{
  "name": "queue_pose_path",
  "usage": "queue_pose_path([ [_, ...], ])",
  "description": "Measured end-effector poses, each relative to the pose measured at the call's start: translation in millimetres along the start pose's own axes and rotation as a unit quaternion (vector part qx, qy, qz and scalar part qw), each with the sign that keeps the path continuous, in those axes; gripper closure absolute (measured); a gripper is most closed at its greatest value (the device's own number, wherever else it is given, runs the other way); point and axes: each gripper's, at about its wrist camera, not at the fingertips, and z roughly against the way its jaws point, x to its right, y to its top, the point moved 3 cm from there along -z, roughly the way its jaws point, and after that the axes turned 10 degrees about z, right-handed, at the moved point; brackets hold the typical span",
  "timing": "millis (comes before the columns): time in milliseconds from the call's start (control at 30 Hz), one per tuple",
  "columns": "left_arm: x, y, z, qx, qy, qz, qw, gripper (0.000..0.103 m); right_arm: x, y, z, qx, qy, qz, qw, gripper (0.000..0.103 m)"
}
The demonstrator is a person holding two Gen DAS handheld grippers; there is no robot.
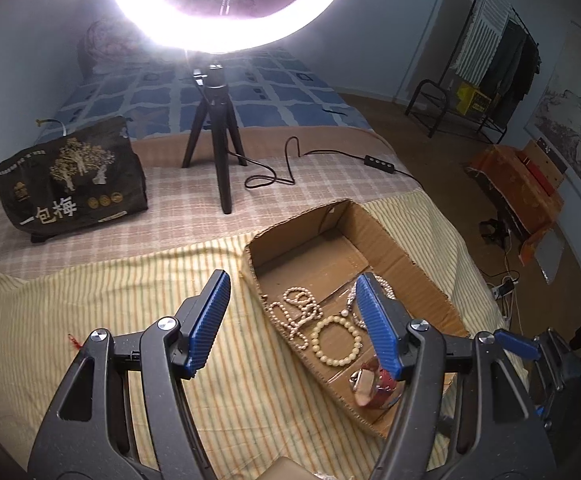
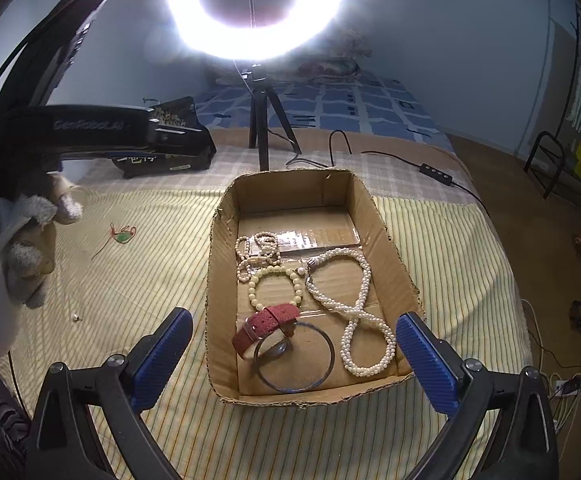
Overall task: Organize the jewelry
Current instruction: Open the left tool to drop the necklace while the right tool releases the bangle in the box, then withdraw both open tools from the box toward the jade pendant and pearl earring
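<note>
An open cardboard box lies on the striped bed cover and also shows in the left wrist view. Inside lie a twisted pearl necklace, a cream bead bracelet, a small pearl strand, a red-strap watch and a metal bangle. A green pendant on red cord and a small earring lie on the cover left of the box. My left gripper is open and empty over the box's near-left wall. My right gripper is open and empty, astride the box's near end.
A ring light on a black tripod stands behind the box, its cable and switch running right. A dark printed bag lies at the left. The bed edge drops to the floor on the right, by a clothes rack.
</note>
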Motion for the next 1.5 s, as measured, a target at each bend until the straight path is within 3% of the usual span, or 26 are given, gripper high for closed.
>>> queue_pose_path([
  [267,-15,-2,14,0.007,0.006,0.011,0.9999,0.036,14,-1,1,0.0,0.013,-0.049,0.999,0.0],
  [567,-37,-9,32,0.013,0.022,0.01,0.9996,0.036,13,1,5,0.006,0.021,-0.061,0.998,0.0],
  [867,-99,-13,63,0.043,0.061,0.019,0.997,0.036,-16,17,7,0.027,0.058,-0.049,0.997,0.0],
  [1100,-151,-30,90,0.041,0.092,0.035,0.9943,0.036,-48,36,-1,0.036,0.09,-0.038,0.995,0.002],
  [1233,-173,-48,102,0.025,0.089,0.046,0.9947,0.036,-62,45,-12,0.034,0.109,-0.044,0.992,0.007],
  [1500,-198,-93,101,-0.039,0.061,0.069,0.995,0.062,-88,56,-44,0.005,0.155,-0.062,0.986,0.019],
])
